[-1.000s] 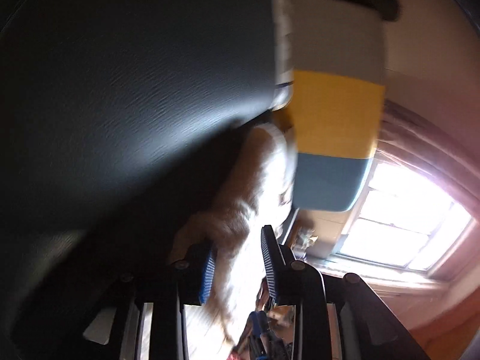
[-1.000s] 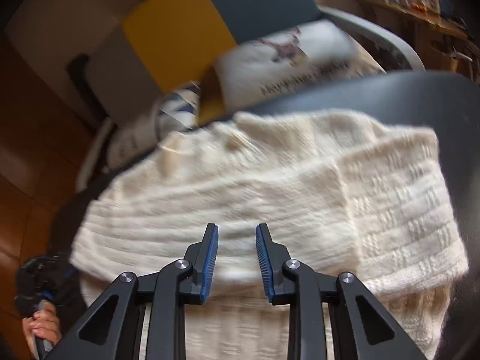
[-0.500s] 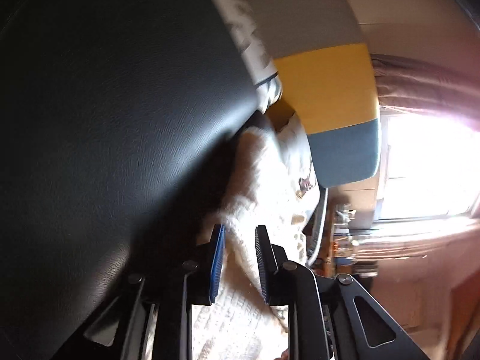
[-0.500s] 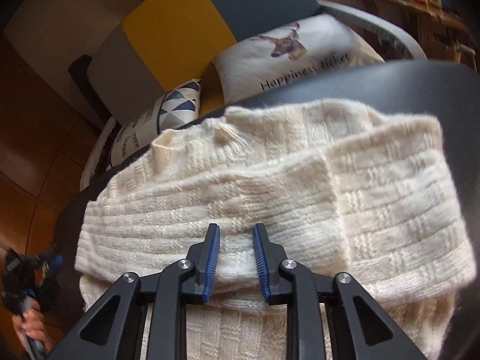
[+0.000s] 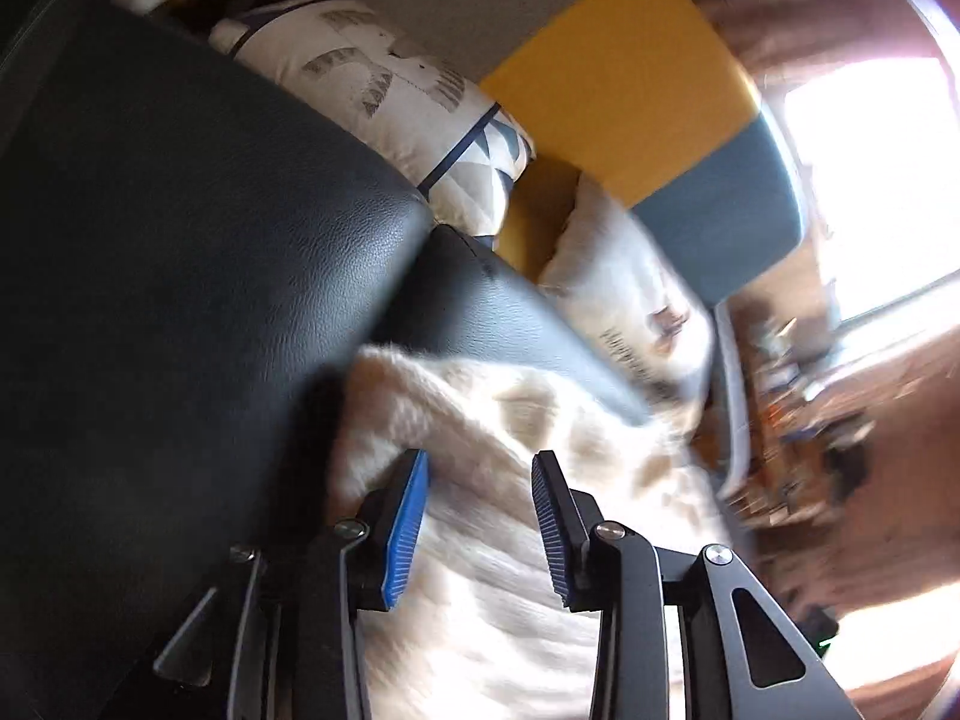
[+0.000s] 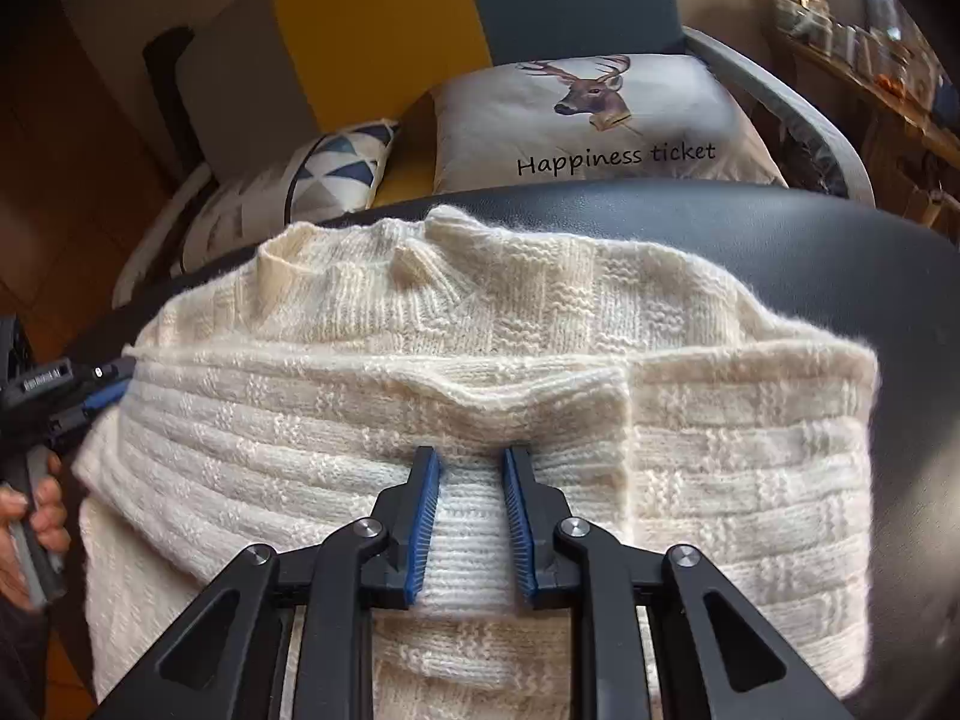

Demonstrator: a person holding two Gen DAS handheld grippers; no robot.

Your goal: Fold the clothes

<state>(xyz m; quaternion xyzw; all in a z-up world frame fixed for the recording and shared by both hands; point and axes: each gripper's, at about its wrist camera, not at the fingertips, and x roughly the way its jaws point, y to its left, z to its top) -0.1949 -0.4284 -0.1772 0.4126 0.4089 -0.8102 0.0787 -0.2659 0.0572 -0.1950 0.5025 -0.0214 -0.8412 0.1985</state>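
A cream knitted sweater [image 6: 480, 372] lies partly folded across a black leather seat [image 6: 840, 252], its collar toward 12 o'clock and a folded band crossing its middle. The right gripper [image 6: 471, 480] sits at 6 o'clock with its jaws parted only a little and a ridge of knit between the blue pads [image 6: 423, 516]; whether they truly pinch it I cannot tell. The left gripper [image 5: 480, 492] is spread wide over the sweater's edge at 9 o'clock, holding nothing, its view blurred. Behind, at 12 o'clock, stand a deer cushion [image 6: 600, 120] and a triangle-patterned cushion [image 6: 324, 174]. The risk, as I judge it: the loose knit may slip or stretch if one side alone is pulled, dragging the fold askew, and the smooth leather could let the whole garment slide off the near edge
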